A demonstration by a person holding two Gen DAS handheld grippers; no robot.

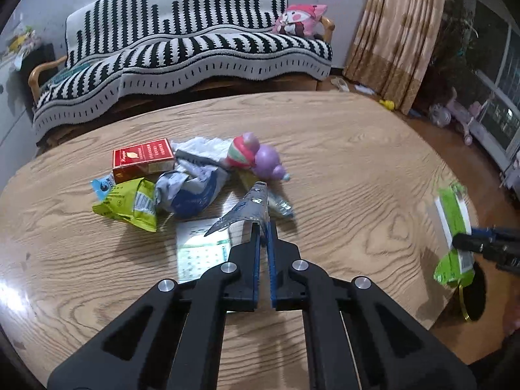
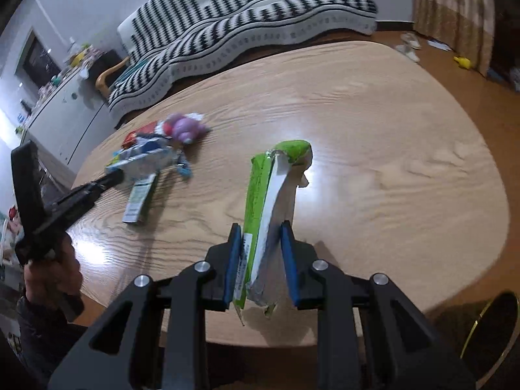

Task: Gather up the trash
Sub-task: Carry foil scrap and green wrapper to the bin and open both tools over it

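My left gripper [image 1: 264,227] is shut on a silver foil wrapper [image 1: 245,209] and holds it just above the wooden table [image 1: 341,169]. Behind it lies a pile of trash: a red box [image 1: 143,160], a yellow-green snack bag [image 1: 130,203], a crumpled blue-and-white bag [image 1: 191,185] and a paper sheet [image 1: 198,248]. My right gripper [image 2: 261,230] is shut on a green-and-white wrapper [image 2: 269,201] near the table's front right edge. That wrapper also shows in the left wrist view [image 1: 453,227]. The left gripper shows in the right wrist view [image 2: 110,178].
A purple and pink plush toy [image 1: 256,157] lies beside the trash pile. A dark bin with a gold rim [image 2: 494,328] stands on the floor by the table's right edge. A sofa with a black-and-white cover [image 1: 182,42] stands behind the table.
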